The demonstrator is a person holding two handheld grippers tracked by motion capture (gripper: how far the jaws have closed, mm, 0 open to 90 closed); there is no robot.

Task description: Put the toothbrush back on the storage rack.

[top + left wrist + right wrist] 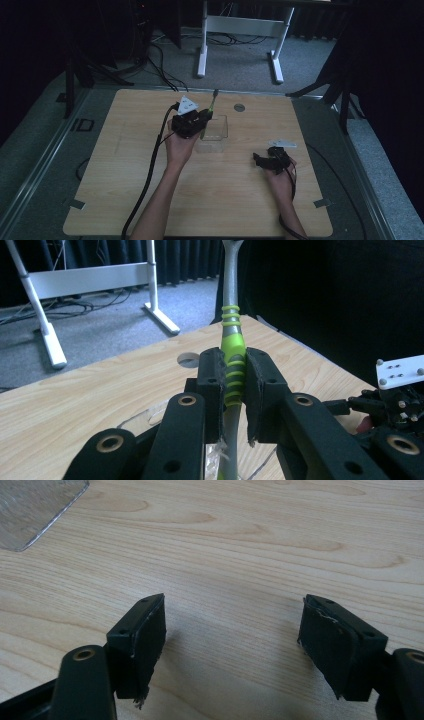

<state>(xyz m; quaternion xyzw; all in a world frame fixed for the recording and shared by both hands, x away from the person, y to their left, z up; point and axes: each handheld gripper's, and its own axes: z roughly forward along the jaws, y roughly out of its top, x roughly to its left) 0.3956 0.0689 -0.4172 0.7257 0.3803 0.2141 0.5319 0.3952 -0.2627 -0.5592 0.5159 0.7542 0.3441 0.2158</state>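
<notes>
One toothbrush (231, 347), grey with a green grip and green rings, is held by the left tongs (234, 385), whose two black pads press on its green part from both sides. It stands nearly upright and its upper end leaves the left gripper view at the top. In the high view the left tongs (202, 120) hold the toothbrush (211, 104) over the far edge of one clear plastic container (214, 134), which lies on the desk (125, 150) near its middle. What is inside the container I cannot tell. The right tongs (232, 640) are wide apart with nothing between the two pads, close above bare wood; one corner of the container (35, 507) shows at the upper left of that view. In the high view the right tongs (267, 159) rest on the desk, well apart from the container, to its right. One round hole (239, 107) sits in the desk near the far edge. Two hands, two cables.
</notes>
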